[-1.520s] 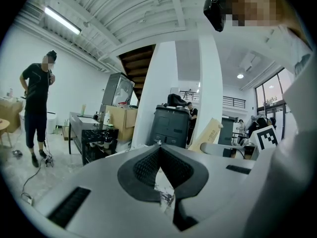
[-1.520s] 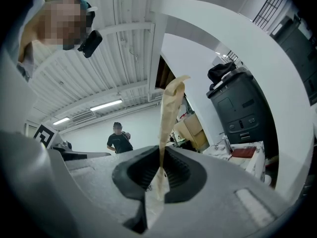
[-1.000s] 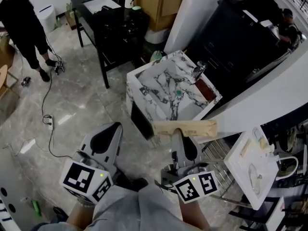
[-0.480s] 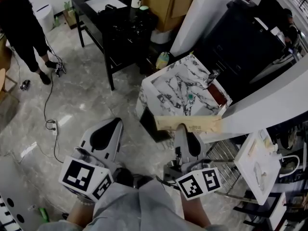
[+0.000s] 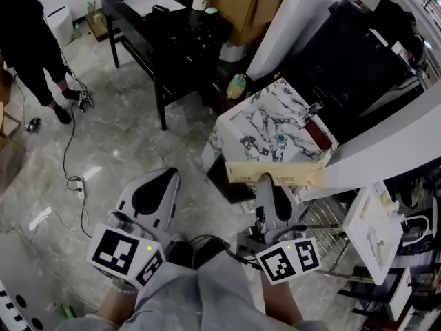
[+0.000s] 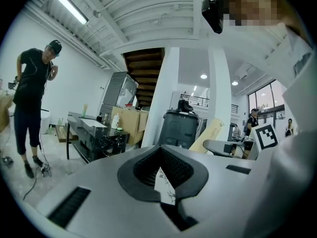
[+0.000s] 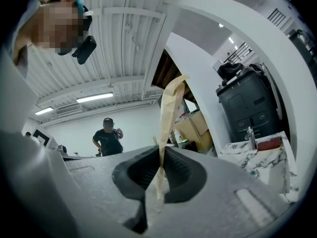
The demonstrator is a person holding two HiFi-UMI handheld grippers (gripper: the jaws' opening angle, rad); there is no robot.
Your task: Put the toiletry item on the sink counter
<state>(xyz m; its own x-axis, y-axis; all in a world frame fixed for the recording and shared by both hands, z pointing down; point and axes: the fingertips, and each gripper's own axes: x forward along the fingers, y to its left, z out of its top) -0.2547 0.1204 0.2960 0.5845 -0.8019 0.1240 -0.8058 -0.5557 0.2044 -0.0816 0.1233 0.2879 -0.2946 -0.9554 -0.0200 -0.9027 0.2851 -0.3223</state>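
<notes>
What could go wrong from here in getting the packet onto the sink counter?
The right gripper pinches the long tan packet by a thin edge near its middle, so it could slip or swing. Its ends stick out sideways and might knock the faucet on the marble sink counter.

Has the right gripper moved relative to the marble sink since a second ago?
Yes. The right gripper, holding the beige packet, has come closer to the marble sink.

Ahead of my right claw (image 5: 267,179) the sink counter (image 5: 241,123) lies open; tap (image 5: 313,111) stands far right, wall (image 5: 386,150) close right, floor (image 5: 117,150) free left
</notes>
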